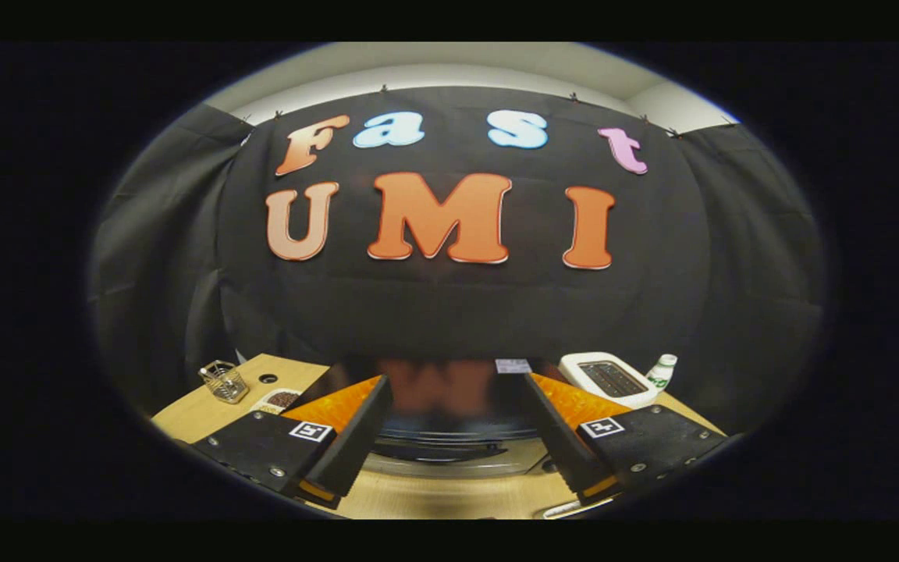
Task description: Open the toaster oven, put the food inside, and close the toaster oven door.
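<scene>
Sitting near the bench's (207,410) far left edge is a small wire basket (224,381), with a round hole in the wood just to its right and a small dish of something dark (282,400) nearer the tool. Open wood is showing around the basket and running toward the left finger.

Reaching forward low over the bench, the tool (457,437) is pointing level at the toaster oven (449,398), its fingers (360,433) spread wide and gripping nothing. Each finger is carrying a square marker tag on its upper face.

Lying between and just beyond the fingers, the toaster oven is stretching its long axis from side to side, its dark glossy top facing up and reflecting the wall. Its front, with a curved dark strip that may be the handle, is facing the tool; whether the door is open I cannot tell. A strip of bare bench is lying in front of it, between the fingertips.

Standing to the right, beyond the right finger, are a white slot toaster (609,378) and a small white bottle (661,371) just beside it, near the bench's far right edge.
</scene>
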Available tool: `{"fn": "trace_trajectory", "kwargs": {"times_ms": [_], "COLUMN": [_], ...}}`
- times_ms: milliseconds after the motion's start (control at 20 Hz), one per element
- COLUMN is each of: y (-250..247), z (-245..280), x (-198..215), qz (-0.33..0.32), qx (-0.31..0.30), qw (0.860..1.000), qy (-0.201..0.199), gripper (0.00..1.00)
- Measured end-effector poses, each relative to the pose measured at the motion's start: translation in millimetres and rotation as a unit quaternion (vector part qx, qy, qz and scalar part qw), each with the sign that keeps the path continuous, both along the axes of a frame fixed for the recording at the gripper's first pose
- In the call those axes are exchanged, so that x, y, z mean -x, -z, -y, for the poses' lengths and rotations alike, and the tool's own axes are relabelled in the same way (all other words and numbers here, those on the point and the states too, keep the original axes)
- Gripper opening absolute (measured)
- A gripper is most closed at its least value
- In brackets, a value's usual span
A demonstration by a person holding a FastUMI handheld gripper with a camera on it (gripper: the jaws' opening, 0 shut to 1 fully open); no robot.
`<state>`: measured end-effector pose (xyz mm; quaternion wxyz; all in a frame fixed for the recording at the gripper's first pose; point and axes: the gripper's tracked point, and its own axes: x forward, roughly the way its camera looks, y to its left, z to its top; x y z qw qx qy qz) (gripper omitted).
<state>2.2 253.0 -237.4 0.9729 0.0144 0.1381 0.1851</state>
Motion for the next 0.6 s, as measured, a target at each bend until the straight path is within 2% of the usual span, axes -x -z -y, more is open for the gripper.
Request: {"fn": "trace_trajectory", "kwargs": {"times_ms": [250, 600], "y": [48, 54], "z": [-21, -26], "x": [7, 13], "qz": [-0.056, -0.062], "qx": [0.003, 0.014], "qw": [0.998, 0.998], "qy": [-0.017, -0.029], "gripper": [0.99, 0.99]}}
